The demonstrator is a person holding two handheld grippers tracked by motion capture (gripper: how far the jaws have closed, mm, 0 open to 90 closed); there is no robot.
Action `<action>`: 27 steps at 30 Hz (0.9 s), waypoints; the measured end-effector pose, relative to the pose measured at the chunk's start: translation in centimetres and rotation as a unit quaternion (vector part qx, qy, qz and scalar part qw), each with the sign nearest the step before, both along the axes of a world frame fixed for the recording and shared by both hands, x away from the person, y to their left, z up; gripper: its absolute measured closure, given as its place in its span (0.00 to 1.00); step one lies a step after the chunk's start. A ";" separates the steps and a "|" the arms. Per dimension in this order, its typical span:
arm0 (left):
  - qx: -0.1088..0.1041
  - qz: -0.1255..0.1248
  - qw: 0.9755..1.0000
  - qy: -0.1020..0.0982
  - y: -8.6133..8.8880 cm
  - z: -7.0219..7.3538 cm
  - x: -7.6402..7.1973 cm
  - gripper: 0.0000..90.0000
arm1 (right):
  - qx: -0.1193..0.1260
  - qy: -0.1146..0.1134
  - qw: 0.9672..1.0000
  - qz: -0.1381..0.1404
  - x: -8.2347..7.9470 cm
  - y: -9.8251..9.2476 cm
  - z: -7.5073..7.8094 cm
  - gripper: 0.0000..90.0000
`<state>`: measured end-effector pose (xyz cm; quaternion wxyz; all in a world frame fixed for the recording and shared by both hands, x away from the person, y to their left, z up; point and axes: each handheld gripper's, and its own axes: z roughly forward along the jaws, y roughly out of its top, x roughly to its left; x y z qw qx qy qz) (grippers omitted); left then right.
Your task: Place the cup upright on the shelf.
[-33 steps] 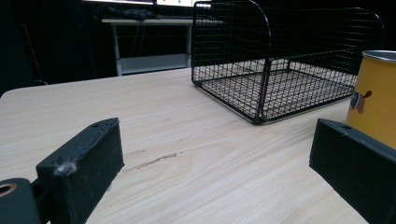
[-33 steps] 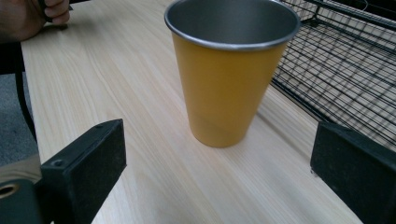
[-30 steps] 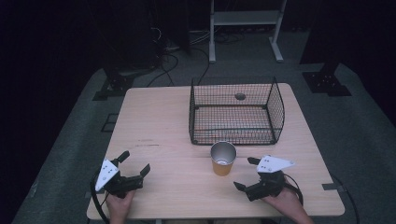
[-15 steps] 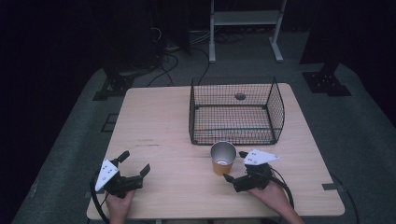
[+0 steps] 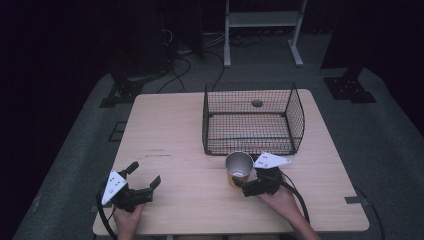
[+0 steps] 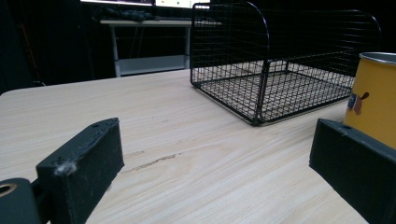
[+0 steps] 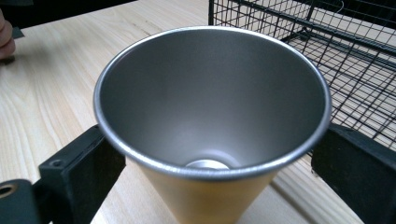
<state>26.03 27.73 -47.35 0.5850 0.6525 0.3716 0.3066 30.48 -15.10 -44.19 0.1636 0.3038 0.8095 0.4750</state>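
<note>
- Cup (image 5: 239,168): an upright tapered metal cup with a yellow outer wall and a bare steel interior; it stands on the table (image 5: 170,130) just in front of the wire basket (image 5: 252,120), near the table's front edge
- Right gripper (image 5: 246,183): positioned at the cup, jaws spread to either side of the lower wall; in the right gripper view both jaws flank the cup with a gap visible on each side, so the gripper reads as unclenched and not yet bearing on the cup
- Left gripper (image 5: 146,175): resting low over the front left of the table, well apart from the cup, jaws spread wide with nothing between them
- Handling, judged: thin-walled steel, so probably light and rigid; the smooth finish and downward taper may let it slide upward out of a loose pinch
- Grip point, judged: clamp across the yellow wall around mid-height, jaws level and opposite each other; a hold near the narrow base risks tipping, a hold at the rim risks slipping
- Contents: the interior appears empty, so spillage is not a concern
</note>
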 end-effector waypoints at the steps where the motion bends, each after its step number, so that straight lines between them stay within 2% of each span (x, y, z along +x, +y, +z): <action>1: 0.000 0.000 1.000 0.000 0.0 0.0 0.0 0.02 | 0.000 0.001 1.000 0.001 0.1 0.1 0.0 0.03; 5: 0.000 0.000 1.000 0.000 0.0 0.0 0.0 0.02 | -0.001 -0.003 1.000 0.007 0.2 0.6 0.3 0.04; 7: 0.000 -0.001 1.000 0.000 0.0 0.0 0.0 0.02 | 0.003 -0.005 1.000 0.010 0.3 0.7 0.5 0.14; 13: 0.000 -0.001 1.000 0.000 0.0 0.0 0.0 0.02 | -0.002 -0.005 1.000 0.013 0.3 0.8 0.7 0.14; 17: 0.000 -0.001 1.000 0.000 0.0 0.0 0.0 0.02 | 0.005 -0.003 1.000 0.017 0.2 0.6 1.1 0.14; 22: 0.000 -0.001 1.000 0.000 0.0 0.0 0.0 0.02 | 0.001 0.002 1.000 0.029 0.3 0.0 2.2 0.14; 27: 0.000 -0.001 1.000 0.000 0.0 0.0 0.0 0.02 | 0.008 0.009 0.999 0.039 0.7 -1.0 3.4 0.14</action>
